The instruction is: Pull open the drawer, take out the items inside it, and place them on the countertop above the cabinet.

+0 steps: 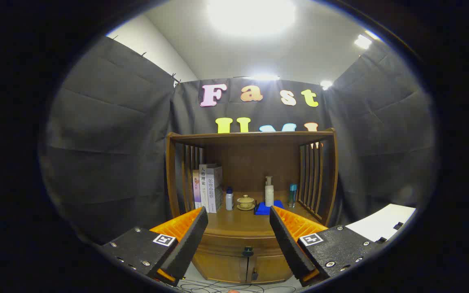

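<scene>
A: Where does the gripper [238,232] stand?

B: It hangs in front of a brown wooden cabinet [250,171] with slatted sides, and its two fingers are spread wide apart with nothing between them. It has hold of nothing.

A: And the drawer?

B: The curved wooden drawer front [238,243] sits just below the cabinet's flat wooden countertop [240,221], and it looks closed. A small dark knob [247,251] is at its middle, seen in the gap between the fingers and beyond them. What lies inside the drawer cannot be seen.

A: What is under it?

B: Two wooden cabinet doors [240,268], shut, with small dark handles where they meet. Some thin cables [214,287] lie on the floor in front.

A: What stands on the countertop?

B: At the left, a row of upright books [208,187] leans against the slatted side. Just beside them is a small white bottle with a blue cap [229,198]. Next comes a yellowish lidded tea bowl on a saucer [245,202]. To the right of that, a white pump bottle [269,191] stands on a flat blue pad [264,209]. Nearest the right slats is a slim teal bottle [292,194].

A: Are they near the fingers?

B: All of them are set toward the back of the countertop, beyond the fingertips. The front part of the countertop is bare wood.

A: Anything beside the cabinet?

B: A white table [381,224] edge shows past the right finger, with a small dark thing on it too small to tell.
</scene>
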`<state>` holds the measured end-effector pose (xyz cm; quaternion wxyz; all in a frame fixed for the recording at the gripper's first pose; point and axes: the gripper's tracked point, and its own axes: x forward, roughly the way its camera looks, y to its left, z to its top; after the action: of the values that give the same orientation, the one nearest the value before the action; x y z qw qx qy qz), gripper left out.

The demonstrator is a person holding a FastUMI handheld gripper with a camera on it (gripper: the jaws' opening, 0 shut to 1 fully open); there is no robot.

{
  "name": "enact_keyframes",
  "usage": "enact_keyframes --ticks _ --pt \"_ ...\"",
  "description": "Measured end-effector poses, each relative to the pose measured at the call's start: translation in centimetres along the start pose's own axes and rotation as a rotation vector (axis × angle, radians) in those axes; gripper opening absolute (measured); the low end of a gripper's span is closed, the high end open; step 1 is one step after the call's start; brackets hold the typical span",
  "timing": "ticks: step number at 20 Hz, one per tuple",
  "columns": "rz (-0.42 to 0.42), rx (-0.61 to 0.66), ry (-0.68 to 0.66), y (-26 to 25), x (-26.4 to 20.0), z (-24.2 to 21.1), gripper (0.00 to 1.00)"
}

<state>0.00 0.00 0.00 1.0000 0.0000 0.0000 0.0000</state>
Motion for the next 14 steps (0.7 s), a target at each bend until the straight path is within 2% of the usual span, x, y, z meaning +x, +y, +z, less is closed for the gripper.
enact_keyframes --ticks 9,14 --pt "0.035 0.033 0.048 1.3 0.5 -1.7 0.95" --pt "0.028 0.028 0.054 0.0 1.1 -2.3 0.95"
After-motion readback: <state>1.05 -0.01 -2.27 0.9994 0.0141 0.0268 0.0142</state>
